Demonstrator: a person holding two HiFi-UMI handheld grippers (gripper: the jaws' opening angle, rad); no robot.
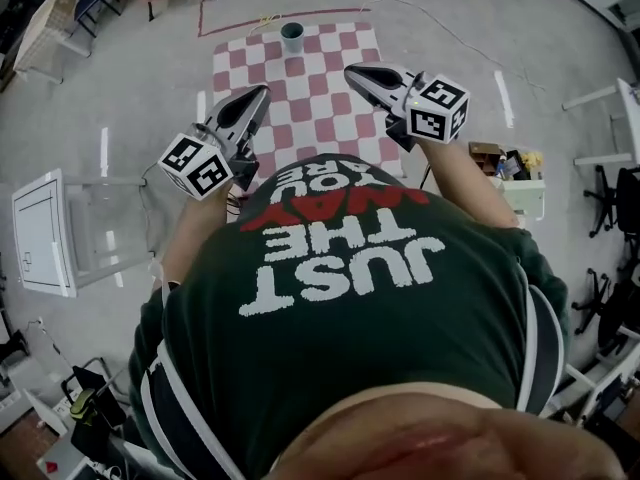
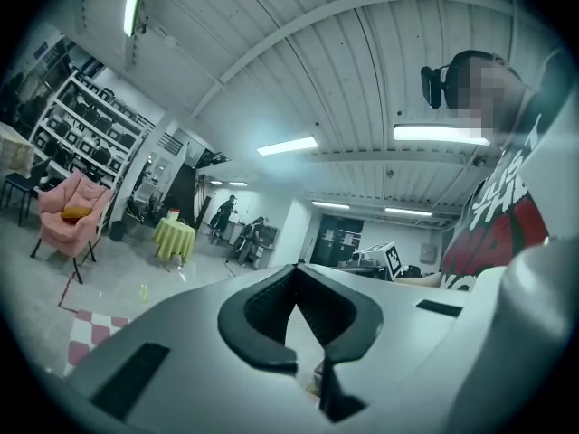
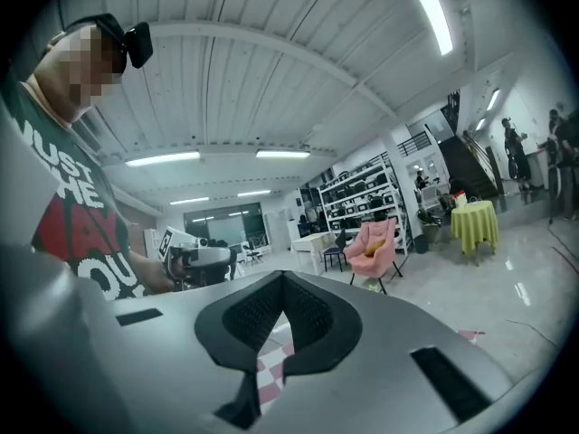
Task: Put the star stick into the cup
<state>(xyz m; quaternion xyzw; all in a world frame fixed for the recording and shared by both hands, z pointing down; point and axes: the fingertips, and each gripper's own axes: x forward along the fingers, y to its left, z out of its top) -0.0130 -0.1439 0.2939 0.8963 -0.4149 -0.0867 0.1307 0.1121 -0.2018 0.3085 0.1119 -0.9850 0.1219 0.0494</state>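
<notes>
The left gripper [image 1: 258, 96] hangs over the nine-o'clock side of the red-and-white checkered mat [image 1: 320, 108], its jaws pressed together with nothing between them. The mat lies on the floor, and the teal cup [image 1: 292, 36] stands upright at its twelve-o'clock edge. At four o'clock from the cup, the right gripper [image 1: 352, 71] is likewise closed tight and empty.

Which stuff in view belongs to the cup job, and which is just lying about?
Job: cup on the checkered mat; left hand-held gripper and right hand-held gripper, both shut and empty. No star stick in view.

Lying about: pink armchair, yellow-covered table, white cabinet, box of odds and ends.
</notes>
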